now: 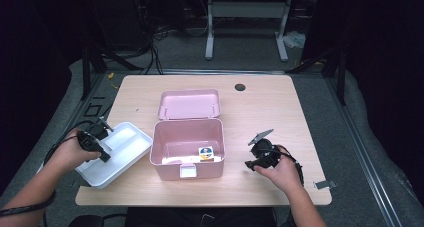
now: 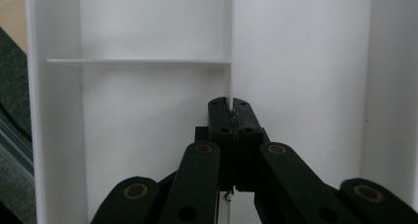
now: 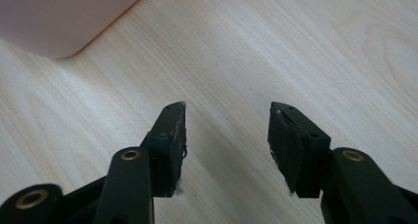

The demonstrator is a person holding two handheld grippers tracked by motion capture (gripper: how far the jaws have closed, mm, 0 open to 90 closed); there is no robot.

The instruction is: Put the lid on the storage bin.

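The left gripper (image 2: 230,116) has its fingers (image 2: 220,118) pressed together on the thin upright divider wall of the white compartment tray (image 1: 131,148). In the left gripper view that wall runs straight ahead from the fingertips, with a cross partition farther on. The tray's long axis therefore lies along the gripper's own line, and in the high view it extends from the fingers toward the open pink storage box (image 1: 187,148), which sits just beyond its far corner. The right gripper (image 3: 226,135) rests over bare wooden tabletop (image 3: 296,46), fingers apart with nothing between them, and the box lies off to their far left. The left hand is thus the one placed to carry the tray.
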